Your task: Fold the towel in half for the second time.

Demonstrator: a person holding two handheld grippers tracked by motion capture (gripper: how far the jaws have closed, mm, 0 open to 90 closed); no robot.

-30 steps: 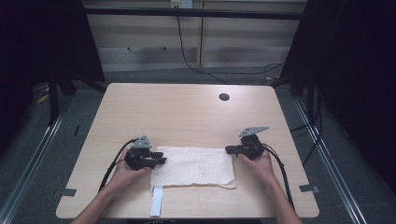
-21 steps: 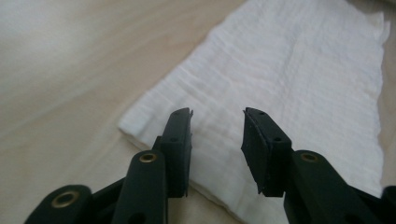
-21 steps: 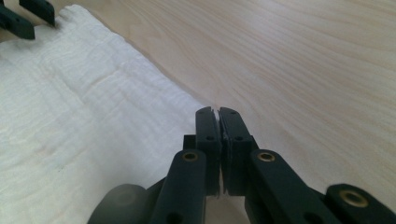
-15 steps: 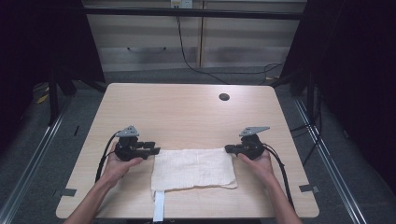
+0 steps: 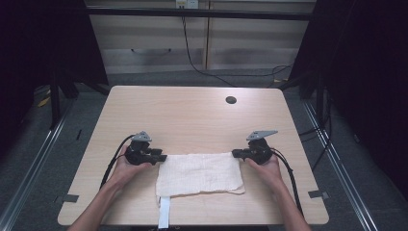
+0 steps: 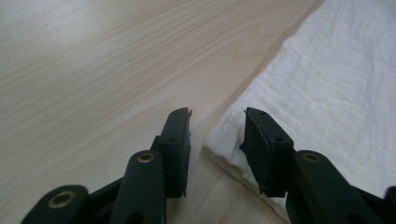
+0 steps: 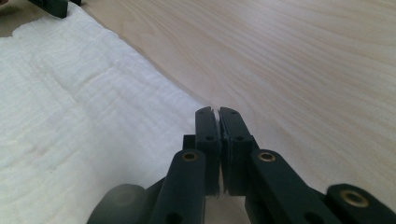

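Observation:
A white cloth (image 5: 199, 173) (image 6: 327, 70) (image 7: 70, 116) lies flat on the near half of the wooden table (image 5: 192, 115). My left gripper (image 5: 162, 157) (image 6: 217, 114) is at the cloth's far left corner. Its jaws stand apart and have just been closing. The corner lies between them, and the pads do not press it. My right gripper (image 5: 234, 153) (image 7: 217, 112) rests at the far right corner, shut on that corner's tip. A hand holds each gripper.
A dark round hole (image 5: 231, 100) sits in the table's far right part. A white strip (image 5: 164, 219) hangs at the front edge below the cloth. Grey tape marks (image 5: 70, 198) (image 5: 315, 194) sit near both front corners. Dark floor surrounds the table.
The left gripper drew off the cloth's left edge to the left, then came back right to the far left corner. The right gripper and the cloth stayed put.

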